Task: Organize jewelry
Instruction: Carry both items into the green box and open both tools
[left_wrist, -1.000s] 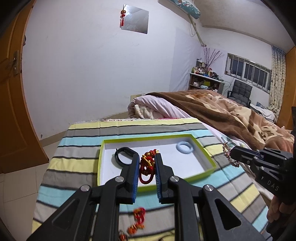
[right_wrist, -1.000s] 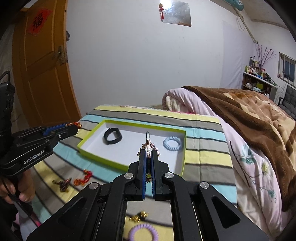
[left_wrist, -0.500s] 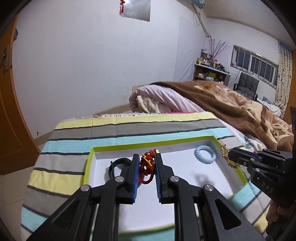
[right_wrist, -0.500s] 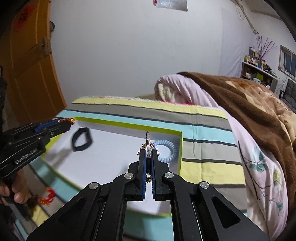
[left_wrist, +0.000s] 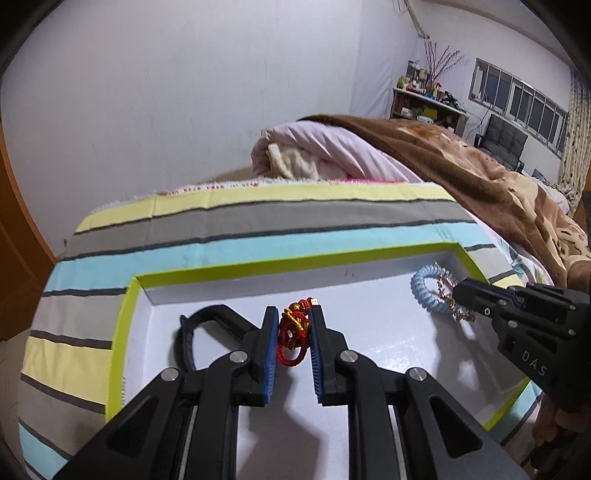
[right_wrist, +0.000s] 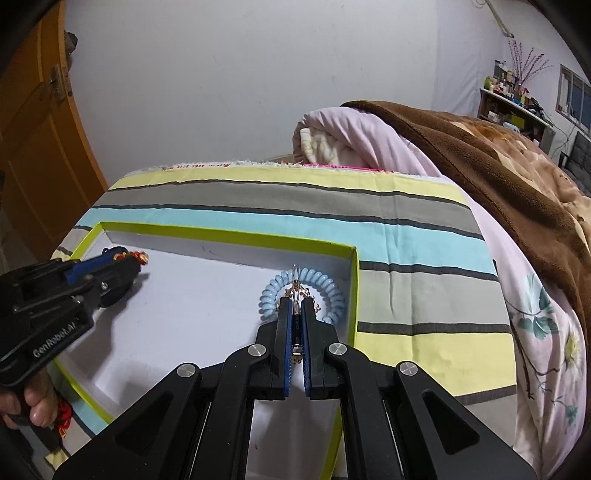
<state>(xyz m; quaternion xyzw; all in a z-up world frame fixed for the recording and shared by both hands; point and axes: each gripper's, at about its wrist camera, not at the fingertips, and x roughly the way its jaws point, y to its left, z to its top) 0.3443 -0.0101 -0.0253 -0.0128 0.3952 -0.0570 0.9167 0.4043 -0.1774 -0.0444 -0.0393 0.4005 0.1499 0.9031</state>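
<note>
My left gripper (left_wrist: 293, 314) is shut on a red and gold cord bracelet (left_wrist: 292, 334), held low over the white floor of a lime-rimmed tray (left_wrist: 122, 325). A black band (left_wrist: 188, 332) lies in the tray just left of it, partly hidden by the left finger. My right gripper (right_wrist: 295, 301) is shut on a thin gold chain piece with a metal hook (right_wrist: 295, 284), hanging over a light blue spiral hair tie (right_wrist: 306, 280) in the tray's far right corner. Each gripper also shows in the other's view: the right gripper (left_wrist: 461, 291), the left gripper (right_wrist: 129, 260).
The tray rests on a striped cloth (right_wrist: 406, 236) over a bed. A brown blanket (left_wrist: 480, 173) and pink quilt (right_wrist: 351, 133) lie beyond and to the right. An orange door (right_wrist: 33, 147) stands at the left. A red cord piece (right_wrist: 62, 417) lies on the cloth by the person's hand.
Both grippers have moved forward and down, from in front of the tray to low over its floor, each still holding its piece. The right one now hangs over the blue hair tie.
</note>
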